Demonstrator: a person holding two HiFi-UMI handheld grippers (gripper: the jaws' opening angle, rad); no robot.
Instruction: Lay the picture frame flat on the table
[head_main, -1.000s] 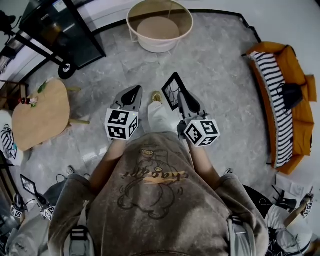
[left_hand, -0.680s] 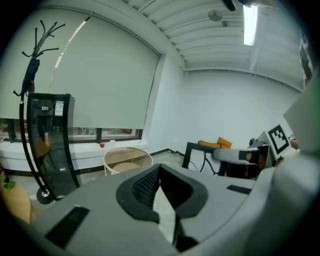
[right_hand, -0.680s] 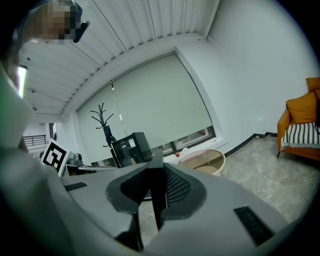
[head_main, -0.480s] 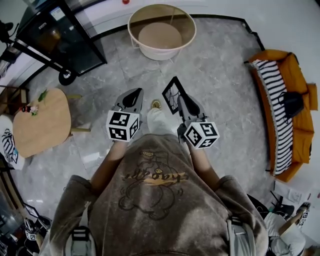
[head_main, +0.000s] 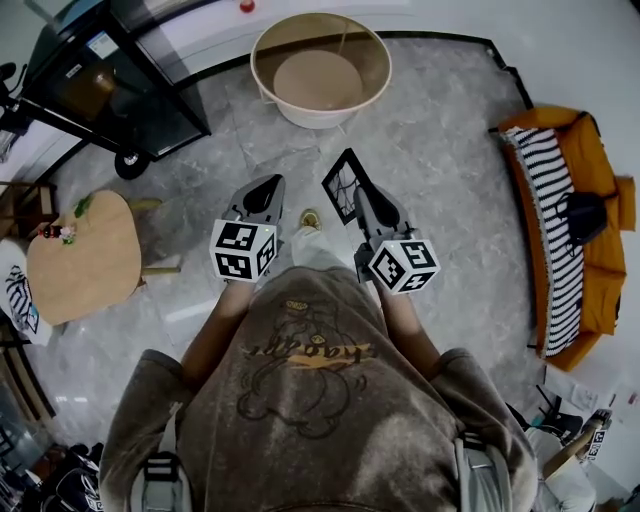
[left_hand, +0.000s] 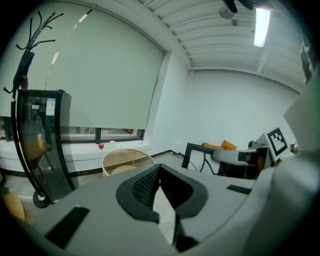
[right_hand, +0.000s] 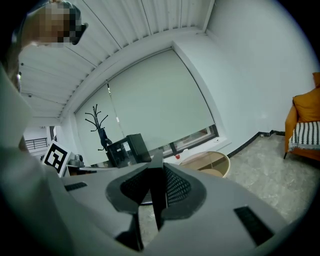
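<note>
While the person stood on the grey stone floor (head_main: 440, 150), the picture frame (head_main: 343, 184) was up in the air in front of their chest, resting on no table. It stood roughly upright with a slight tilt, its dark border and pale glass facing left toward the other gripper. The right gripper (head_main: 364, 196) pinched it near the bottom edge. In the right gripper view the frame showed edge-on as a thin dark slab, with both ribbed pads (right_hand: 175, 187) pressed against its sides. The left gripper (head_main: 269, 184) was level with it, just to the left and apart from the frame. Its jaws were pressed together at the tips with nothing between them, and only a pale wedge of floor showed below the tips. Each gripper's marker cube sat near the person's body, the left cube (head_main: 243, 250) and the right cube (head_main: 402, 266) on either side of a pale trouser leg (head_main: 312, 250). Far ahead stood a round table (head_main: 262, 62) with a tall cream rim, well apart from the frame. A small wooden table (head_main: 85, 255) stood at the left, with a black glass cabinet (head_main: 110, 75) on wheels beyond it. At the right was an orange sofa (head_main: 605, 160) with a striped blanket (head_main: 555, 230) and a black bag (head_main: 584, 208) on it.
</note>
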